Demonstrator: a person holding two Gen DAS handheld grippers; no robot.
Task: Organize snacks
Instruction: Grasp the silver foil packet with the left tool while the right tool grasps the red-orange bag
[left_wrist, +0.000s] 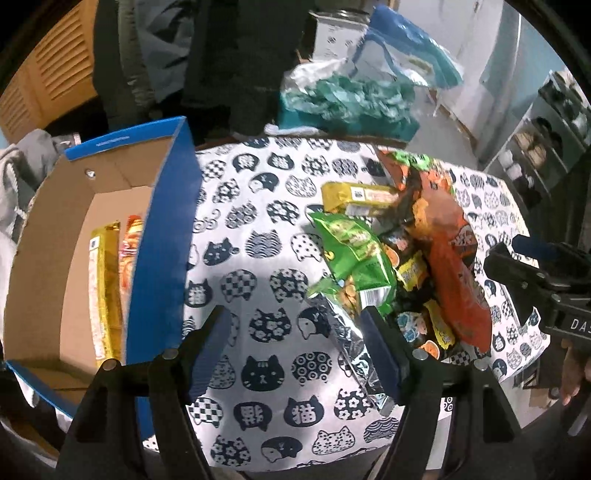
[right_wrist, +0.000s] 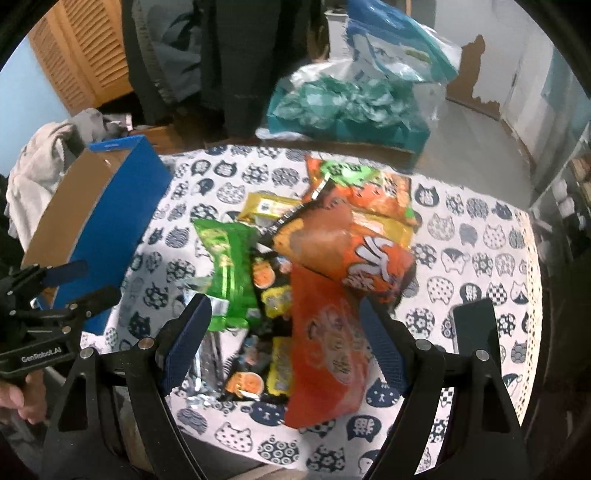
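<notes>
Snacks (right_wrist: 295, 280) lie heaped on the cat-print tablecloth (left_wrist: 258, 229), well to the right of the blue cardboard box (left_wrist: 162, 229), which stands open at the cloth's left edge; inside the box a gold packet (left_wrist: 105, 288) and an orange packet (left_wrist: 127, 254) already lie along its right wall. Largest in the heap are two orange bags (right_wrist: 325, 350), one overlapping the other; beside them, on the box side, a green bag (right_wrist: 229, 266); beyond it a yellow packet (right_wrist: 266, 206); under all, small black and yellow sachets (right_wrist: 277, 299) and a silver foil packet (left_wrist: 347, 332).

Left gripper (left_wrist: 291, 347) stands wide and empty, just at the heap's box-side edge; right gripper (right_wrist: 284, 339) likewise wide and empty, poised over the heap's near end.

Judgement: take a top bag first, by a flat edge, since the overlap may drag neighbours along; the box's tall wall must be cleared on the way in. A dark phone (right_wrist: 474, 328) lies on the cloth beyond the heap, away from the box; teal bags (right_wrist: 343, 103) sit behind the table.
</notes>
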